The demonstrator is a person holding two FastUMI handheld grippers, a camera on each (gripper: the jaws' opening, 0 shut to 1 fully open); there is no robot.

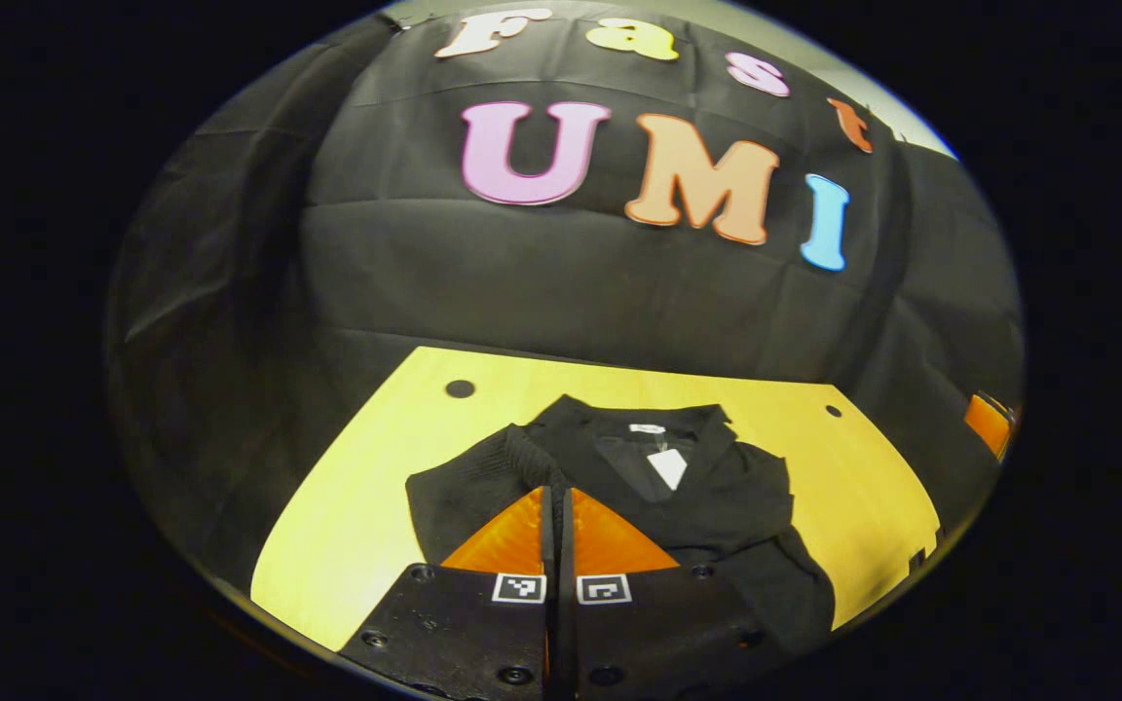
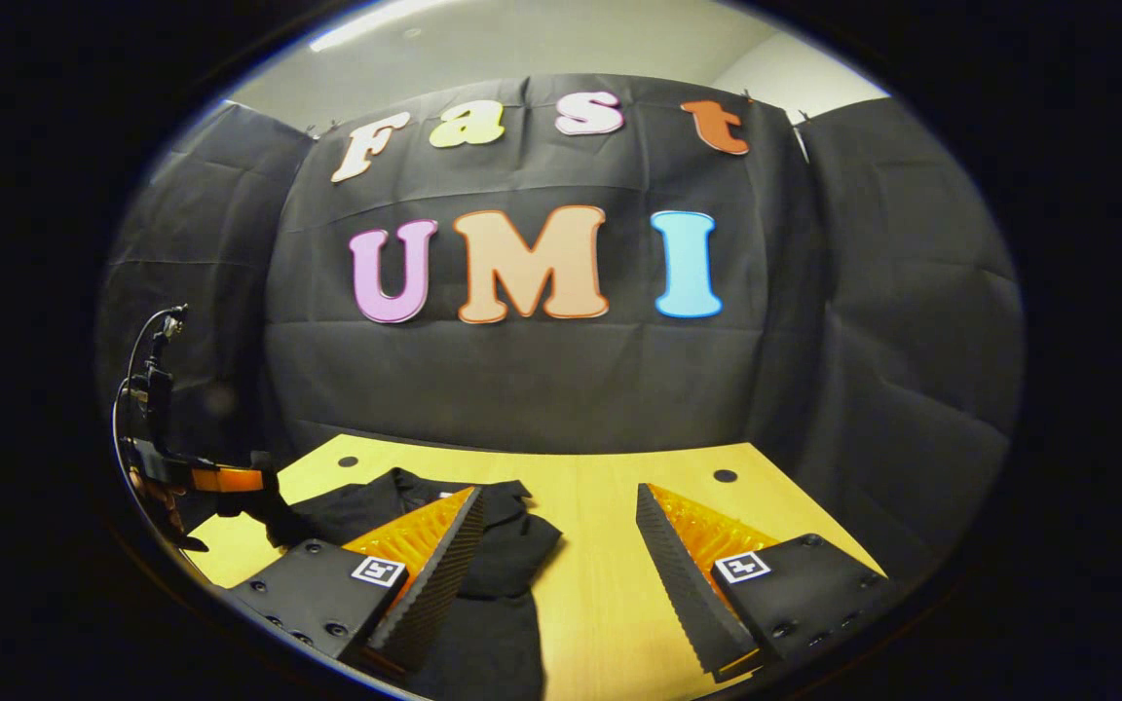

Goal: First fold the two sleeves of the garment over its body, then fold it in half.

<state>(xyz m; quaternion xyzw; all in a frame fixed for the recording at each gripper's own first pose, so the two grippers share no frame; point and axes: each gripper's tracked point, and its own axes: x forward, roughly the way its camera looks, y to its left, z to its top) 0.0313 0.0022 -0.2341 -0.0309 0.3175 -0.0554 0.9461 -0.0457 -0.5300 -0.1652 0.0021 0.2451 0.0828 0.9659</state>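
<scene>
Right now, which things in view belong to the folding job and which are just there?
Job:
- black garment, lying on the table, white tag at its collar
- left gripper, fingers together at the garment's sleeve
- right gripper, fingers spread apart above the table

Just there:
- yellow table
- round holes in the tabletop

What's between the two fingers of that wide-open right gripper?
Bare yellow table, seen in the right gripper view. The black garment lies by the right gripper's one finger.
</scene>
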